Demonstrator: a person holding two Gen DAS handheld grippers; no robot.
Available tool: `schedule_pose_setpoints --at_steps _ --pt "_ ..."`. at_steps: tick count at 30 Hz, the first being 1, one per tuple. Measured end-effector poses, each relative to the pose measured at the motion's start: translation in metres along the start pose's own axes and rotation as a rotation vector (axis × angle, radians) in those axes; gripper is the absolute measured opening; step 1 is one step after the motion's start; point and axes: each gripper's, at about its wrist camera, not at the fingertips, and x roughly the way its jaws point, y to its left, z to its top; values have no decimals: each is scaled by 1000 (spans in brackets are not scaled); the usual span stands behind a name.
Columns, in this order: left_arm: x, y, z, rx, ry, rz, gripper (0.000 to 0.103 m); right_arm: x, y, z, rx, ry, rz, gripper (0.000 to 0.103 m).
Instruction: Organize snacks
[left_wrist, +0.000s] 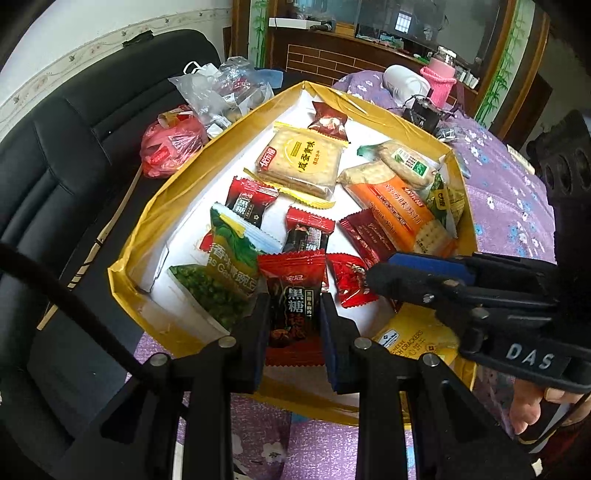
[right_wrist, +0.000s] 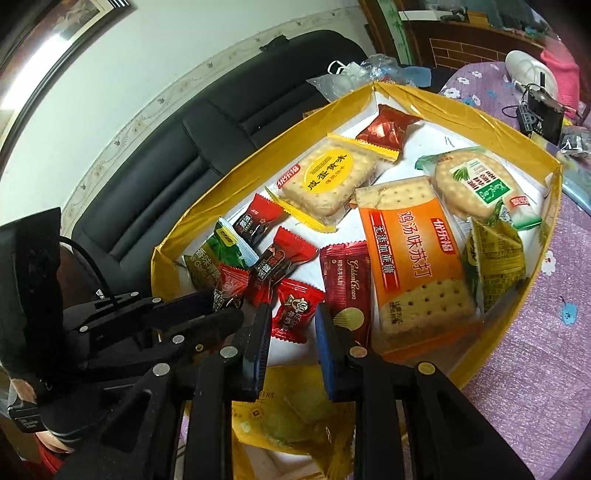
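**Desk:** What is the step in hand here?

**Photographer:** Sorting packets inside the gold-walled box (left_wrist: 173, 184). The left gripper (left_wrist: 295, 317) has a red brown-sugar candy packet (left_wrist: 293, 295) between its two fingers at the box's near wall, pads pressed on the wrapper's sides, jaws nearly closed. The packet looks lifted clear of the box floor, though I cannot be sure.

**Desk:** And the other claw?

**Photographer:** The right gripper (right_wrist: 291, 332) hangs over the near end of the same box with a narrow gap between its fingers. A small red candy (right_wrist: 295, 310) lies just beyond the tips; from the right wrist view nothing is pinched, and I judge it empty.

**Desk:** How should the move go, in your judgement?

**Photographer:** Carry the held packet toward the other red-and-black candies (left_wrist: 251, 201) near the box's middle, keeping the squeeze light, since a foil wrapper slips or crumples easily. Stay above the green pea bag (left_wrist: 229, 258) beside it at the box's left wall, and keep away from the right claw, which sits close by. The crackers, the yellow square pack (left_wrist: 303, 162) and the orange soda-cracker pack (left_wrist: 399, 210), already lie toward the box's far and right walls.
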Motion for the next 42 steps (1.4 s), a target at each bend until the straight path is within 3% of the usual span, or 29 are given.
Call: schedule_pose_setpoints --at_steps 2,4,6,20,27,31,42 --pt "-2 1 -1 -12 -11 -17 36 -9 -2 -1 3 -20 -6 25" --pt "-5 0 -2 -20 -35 -35 60 -18 -4 -3 -3 -42 -19 29" --pt "-9 -1 -3 -26 -62 -35 75 -26 -6 -4 -5 -62 -33 32" --pt "-19 -12 -9 11 -101 9 86 -81 0 -19 -40 -176 -134 81" --pt "-22 -17 -11 31 -101 51 88 -91 -3 -27 -25 -165 -173 89" --pt "-23 -15 -11 20 -95 71 89 -92 -6 -29 -10 -161 -186 102" --pt "-31 -17 -11 33 -130 137 96 -99 -8 -34 -8 -173 -196 102"
